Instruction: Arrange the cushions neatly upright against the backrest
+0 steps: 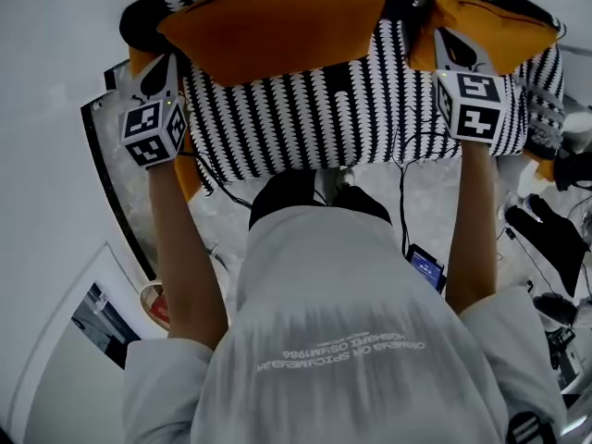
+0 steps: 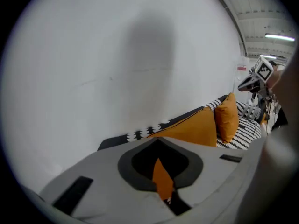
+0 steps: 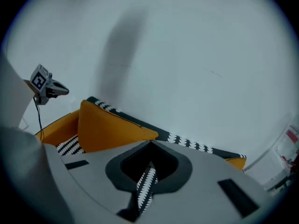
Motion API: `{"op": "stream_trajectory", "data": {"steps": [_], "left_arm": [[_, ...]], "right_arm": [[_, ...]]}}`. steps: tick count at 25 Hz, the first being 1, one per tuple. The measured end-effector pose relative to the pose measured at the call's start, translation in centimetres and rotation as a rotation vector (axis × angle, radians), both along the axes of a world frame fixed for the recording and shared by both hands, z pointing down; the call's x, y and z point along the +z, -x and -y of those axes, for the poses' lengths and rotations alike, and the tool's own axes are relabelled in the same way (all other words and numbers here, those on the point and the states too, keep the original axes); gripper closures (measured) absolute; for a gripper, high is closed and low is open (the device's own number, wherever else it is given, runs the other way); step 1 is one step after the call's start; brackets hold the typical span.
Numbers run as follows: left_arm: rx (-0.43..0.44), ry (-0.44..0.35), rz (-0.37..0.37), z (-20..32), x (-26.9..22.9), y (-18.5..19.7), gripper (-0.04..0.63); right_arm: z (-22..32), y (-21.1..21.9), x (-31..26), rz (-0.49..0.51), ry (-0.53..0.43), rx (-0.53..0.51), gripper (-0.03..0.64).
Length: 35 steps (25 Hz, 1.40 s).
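Note:
A large cushion (image 1: 314,109) with a black-and-white patterned face and an orange edge (image 1: 190,169) hangs between my two grippers, in front of the sofa. My left gripper (image 1: 168,67) (image 2: 158,143) is shut on orange fabric (image 2: 162,178) at the cushion's left corner. The right gripper (image 1: 449,40) (image 3: 149,146) is shut on a patterned fold (image 3: 145,185) at its right corner. Behind it, two orange cushions (image 1: 277,21) (image 1: 490,26) lean on the sofa's backrest (image 3: 187,141). One of them (image 3: 105,125) stands upright just beyond the right jaws.
A white wall rises close behind the sofa. On the floor by the person's legs lie a small device with a lit screen (image 1: 425,265) and cables. Dark gear (image 1: 546,229) sits at the right. A black-framed panel (image 1: 102,183) runs along the left.

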<state>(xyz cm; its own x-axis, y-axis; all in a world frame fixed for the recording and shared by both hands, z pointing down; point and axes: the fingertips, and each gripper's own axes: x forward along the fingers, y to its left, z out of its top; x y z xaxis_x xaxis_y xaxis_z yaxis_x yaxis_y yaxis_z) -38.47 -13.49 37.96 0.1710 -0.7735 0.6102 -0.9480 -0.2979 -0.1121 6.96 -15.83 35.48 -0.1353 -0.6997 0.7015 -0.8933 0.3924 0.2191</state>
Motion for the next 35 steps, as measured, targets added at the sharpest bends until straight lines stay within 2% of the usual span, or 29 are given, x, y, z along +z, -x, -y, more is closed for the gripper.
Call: {"op": "stream_trajectory", "data": {"steps": [7,15,21,26,29,35], "left_arm": [[0.012,-0.134,-0.044,-7.0,-8.0,-6.6,0.573],[0.018,-0.23,-0.071,-18.4,-14.9,-14.4,0.573],[0.078,-0.294,-0.061,-27.5,-19.6,-20.2,0.574],[0.144,-0.407,-0.023,-32.7,-24.3,-23.2,0.574],[0.16,-0.467,-0.029,-35.5,-26.9,-24.5,0.574],[0.151,-0.524,-0.038,-39.2,-30.1,-25.9,0.574]], "right_arm": [[-7.4,0.1,-8.5,0.081,-0.137,-0.079,0.612],[-18.3,-2.2,-16.6,0.152,-0.259,-0.133,0.612],[-27.2,-1.5,-21.3,0.182,-0.317,-0.229,0.612],[-32.4,0.8,-24.2,0.208,-0.393,-0.31,0.612],[-35.3,1.6,-25.3,0.221,-0.41,-0.332,0.612],[-39.2,1.6,-27.9,0.24,-0.466,-0.345,0.614]]}}
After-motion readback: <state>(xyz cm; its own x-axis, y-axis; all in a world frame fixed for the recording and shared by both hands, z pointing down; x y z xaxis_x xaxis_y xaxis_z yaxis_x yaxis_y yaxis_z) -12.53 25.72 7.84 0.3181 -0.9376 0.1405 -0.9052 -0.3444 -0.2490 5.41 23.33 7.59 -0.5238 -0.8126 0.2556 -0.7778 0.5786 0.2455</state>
